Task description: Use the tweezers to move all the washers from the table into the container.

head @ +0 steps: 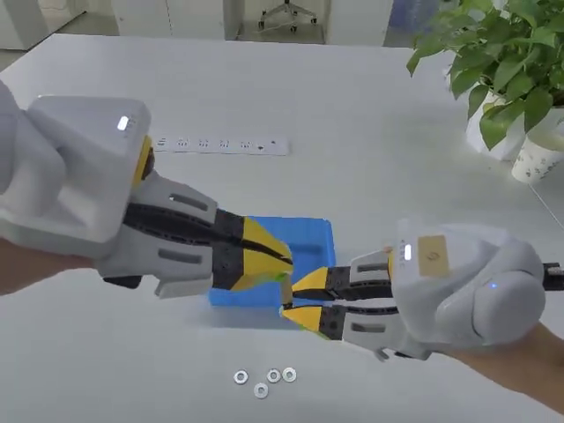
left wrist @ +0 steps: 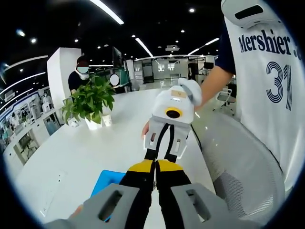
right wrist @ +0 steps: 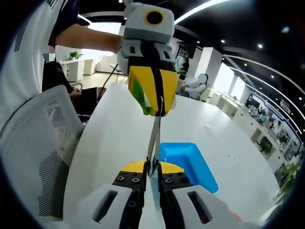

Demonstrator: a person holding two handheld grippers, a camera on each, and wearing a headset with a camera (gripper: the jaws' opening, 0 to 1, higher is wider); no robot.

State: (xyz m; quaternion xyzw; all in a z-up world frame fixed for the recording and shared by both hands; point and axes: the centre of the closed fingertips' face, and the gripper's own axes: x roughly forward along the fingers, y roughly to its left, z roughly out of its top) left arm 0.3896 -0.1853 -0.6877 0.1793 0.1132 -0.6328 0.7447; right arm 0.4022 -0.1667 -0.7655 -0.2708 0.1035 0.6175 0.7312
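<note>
Several small metal washers lie loose on the white table near its front edge. Behind them sits the blue container. Above its front edge my left gripper reaches in from the left and my right gripper from the right, tips nearly meeting. In the right gripper view thin metal tweezers run from the left gripper's yellow jaws down into my right gripper. Both grippers are shut on the tweezers, one at each end. In the left gripper view my left gripper is shut and faces the right gripper.
A white power strip lies further back on the table. A potted plant and a paper cup stand at the far right. A mesh chair and a person in a jersey are beside the table.
</note>
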